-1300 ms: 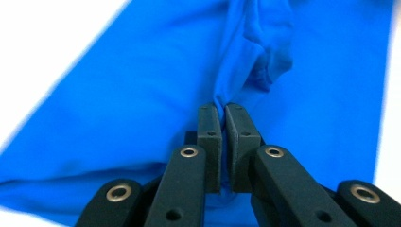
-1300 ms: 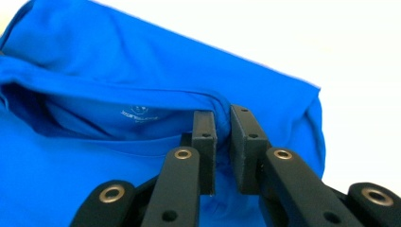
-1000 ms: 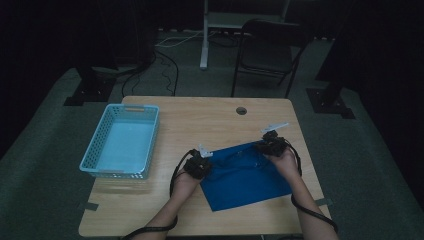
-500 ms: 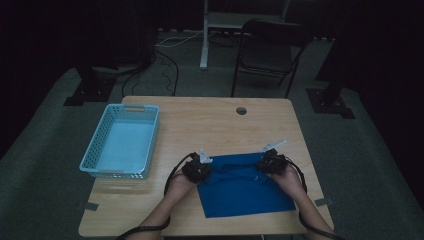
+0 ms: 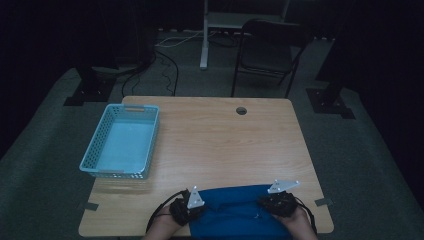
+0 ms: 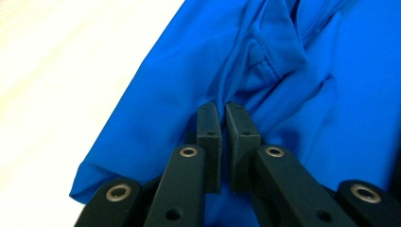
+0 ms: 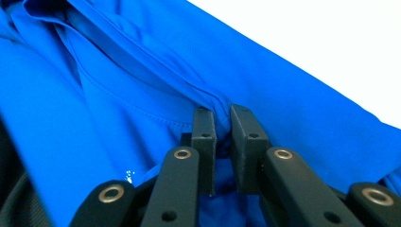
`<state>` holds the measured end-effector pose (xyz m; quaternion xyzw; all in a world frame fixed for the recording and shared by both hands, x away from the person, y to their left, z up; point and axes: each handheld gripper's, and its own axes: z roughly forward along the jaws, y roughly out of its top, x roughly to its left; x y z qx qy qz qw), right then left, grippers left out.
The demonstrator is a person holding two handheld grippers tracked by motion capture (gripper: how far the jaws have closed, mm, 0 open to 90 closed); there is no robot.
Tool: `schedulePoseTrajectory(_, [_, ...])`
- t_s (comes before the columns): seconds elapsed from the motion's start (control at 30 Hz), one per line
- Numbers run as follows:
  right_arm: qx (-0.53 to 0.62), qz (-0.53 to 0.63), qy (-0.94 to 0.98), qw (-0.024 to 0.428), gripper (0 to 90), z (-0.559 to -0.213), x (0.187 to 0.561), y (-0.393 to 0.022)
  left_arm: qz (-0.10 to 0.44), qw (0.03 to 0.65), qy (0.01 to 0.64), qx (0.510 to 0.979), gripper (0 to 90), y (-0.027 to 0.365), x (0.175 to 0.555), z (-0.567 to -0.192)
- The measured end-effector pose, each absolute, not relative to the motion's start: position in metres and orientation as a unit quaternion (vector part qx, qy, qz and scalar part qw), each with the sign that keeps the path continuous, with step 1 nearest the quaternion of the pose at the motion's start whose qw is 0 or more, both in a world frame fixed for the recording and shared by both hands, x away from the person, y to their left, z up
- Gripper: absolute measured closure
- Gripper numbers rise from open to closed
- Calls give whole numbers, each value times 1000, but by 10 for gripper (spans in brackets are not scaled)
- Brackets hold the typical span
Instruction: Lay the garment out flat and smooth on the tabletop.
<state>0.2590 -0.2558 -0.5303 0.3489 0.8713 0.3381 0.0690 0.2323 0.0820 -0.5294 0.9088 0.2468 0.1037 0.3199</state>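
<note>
A: Where does the blue garment (image 5: pixel 235 216) lie?
B: At the near edge of the table (image 5: pixel 220 135), right of the light-blue basket (image 5: pixel 122 141).
A: The jaws?
B: Left gripper (image 6: pixel 223 117) and right gripper (image 7: pixel 222 124) each pinch a fold of fabric.

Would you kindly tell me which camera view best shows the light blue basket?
The high view: the light blue basket sits whole on the table's left side. The two gripper views give nothing of it; they look along each gripper's jaws at the blue cloth.
</note>
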Motion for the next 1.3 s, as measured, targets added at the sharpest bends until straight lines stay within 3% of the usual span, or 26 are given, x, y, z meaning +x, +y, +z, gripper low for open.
schedulePoseTrajectory(0.2, [344,314,884,50,811,-526,248,-246,62,333,255,906,855,90,234,-530])
schedulePoseTrajectory(0.3, [333,288,897,33,819,-520,259,-242,76,321,250,910,856,88,245,-524])
schedulePoseTrajectory(0.43, [343,287,892,70,835,-486,303,-241,114,339,276,892,857,85,280,-495])
schedulePoseTrajectory(0.53, [374,310,868,109,832,-446,361,-239,165,365,318,859,855,80,336,-462])
schedulePoseTrajectory(0.57, [393,321,852,131,789,-432,384,-237,197,380,353,832,833,78,363,-449])
schedulePoseTrajectory(0.63, [451,355,802,166,594,-403,434,-236,247,364,411,798,641,76,402,-435])
schedulePoseTrajectory(0.67, [471,364,786,167,533,-395,450,-236,246,354,430,793,624,77,414,-432])
schedulePoseTrajectory(0.73, [503,369,765,161,511,-388,468,-236,237,343,458,785,598,80,432,-429])
schedulePoseTrajectory(0.87, [487,337,791,156,490,-406,465,-227,221,339,431,806,581,77,421,-438])
schedulePoseTrajectory(1.07, [450,313,829,108,483,-454,430,-218,163,336,397,838,547,75,385,-470])
schedulePoseTrajectory(1.3, [426,317,844,73,411,-479,400,-218,128,350,371,851,537,83,335,-495])
